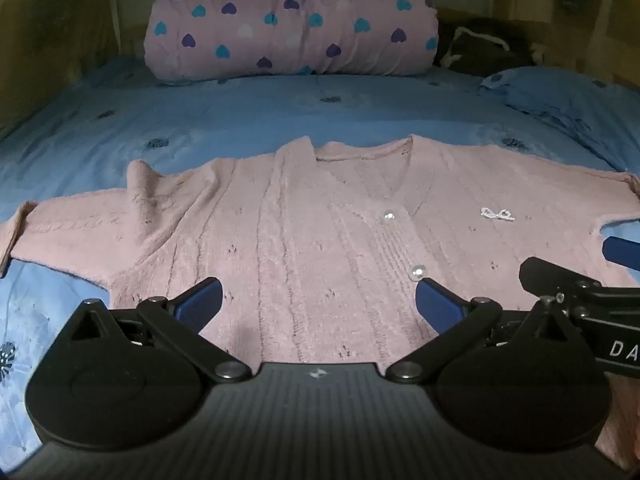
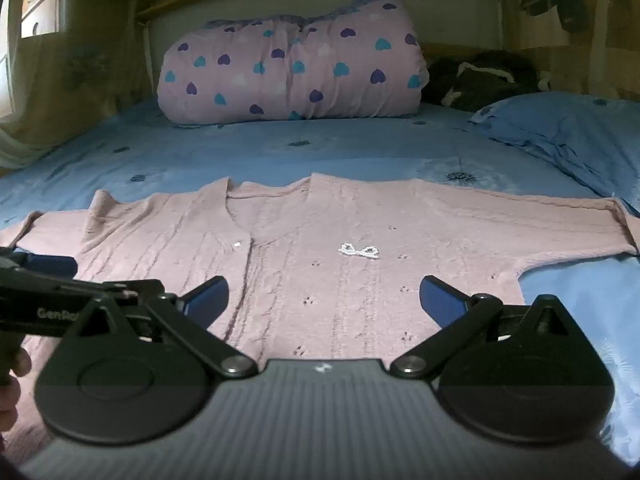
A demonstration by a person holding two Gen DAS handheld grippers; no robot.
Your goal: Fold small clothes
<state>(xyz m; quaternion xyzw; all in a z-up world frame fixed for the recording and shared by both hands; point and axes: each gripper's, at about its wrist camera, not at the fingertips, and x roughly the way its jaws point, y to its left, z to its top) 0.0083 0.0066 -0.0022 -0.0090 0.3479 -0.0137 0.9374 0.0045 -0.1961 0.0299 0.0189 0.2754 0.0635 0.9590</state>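
Note:
A small pink knitted cardigan (image 1: pixel 312 216) lies spread flat on the blue bedsheet, neckline away from me and both sleeves stretched out sideways. It has pearl buttons (image 1: pixel 418 271) down the front and a small white bow (image 2: pixel 359 250) on the chest. My left gripper (image 1: pixel 319 300) hovers open over the cardigan's lower left half, nothing between its blue fingers. My right gripper (image 2: pixel 324 298) hovers open over the lower right half, also holding nothing. The two grippers sit side by side, each showing at the edge of the other's view.
A rolled pink quilt (image 2: pixel 292 68) with heart prints lies across the head of the bed. A blue pillow (image 2: pixel 572 136) sits at the right, with dark clothing (image 2: pixel 480 80) behind it. The blue sheet (image 1: pixel 240 120) stretches between cardigan and quilt. A hand (image 2: pixel 16 364) shows at the left edge.

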